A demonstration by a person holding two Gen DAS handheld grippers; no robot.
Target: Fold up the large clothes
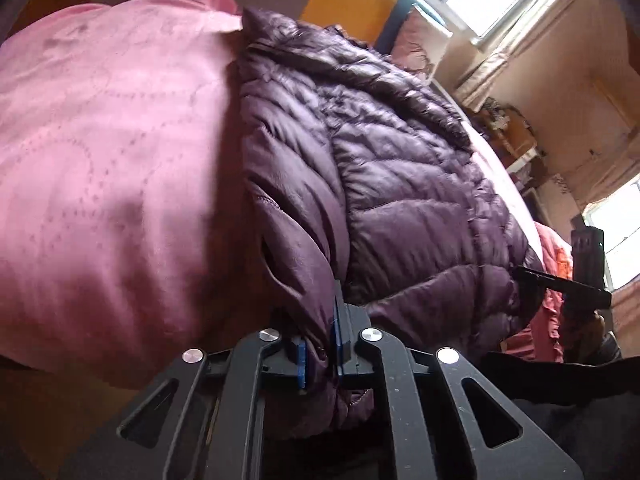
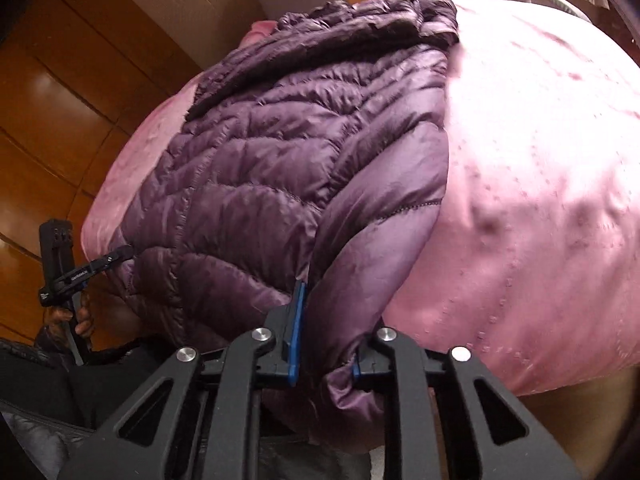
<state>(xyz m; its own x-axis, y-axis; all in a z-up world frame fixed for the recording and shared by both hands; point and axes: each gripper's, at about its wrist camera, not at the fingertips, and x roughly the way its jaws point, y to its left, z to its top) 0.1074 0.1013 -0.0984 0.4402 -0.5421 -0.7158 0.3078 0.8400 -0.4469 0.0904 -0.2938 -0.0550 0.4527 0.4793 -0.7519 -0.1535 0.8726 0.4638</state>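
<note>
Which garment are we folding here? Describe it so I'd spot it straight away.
Start at the pink bedspread that covers the bed. On it lies a dark purple quilted puffer jacket, its near edge pinched by the left gripper and the right gripper. Its shiny, stitched, puffy panels set it apart from the smooth pink cover around it.

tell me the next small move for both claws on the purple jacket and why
Probably lift both corners and carry them toward the collar. The left claw and right claw are each clamped on the hem of the purple jacket, which lies flat on the pink bedspread.
</note>
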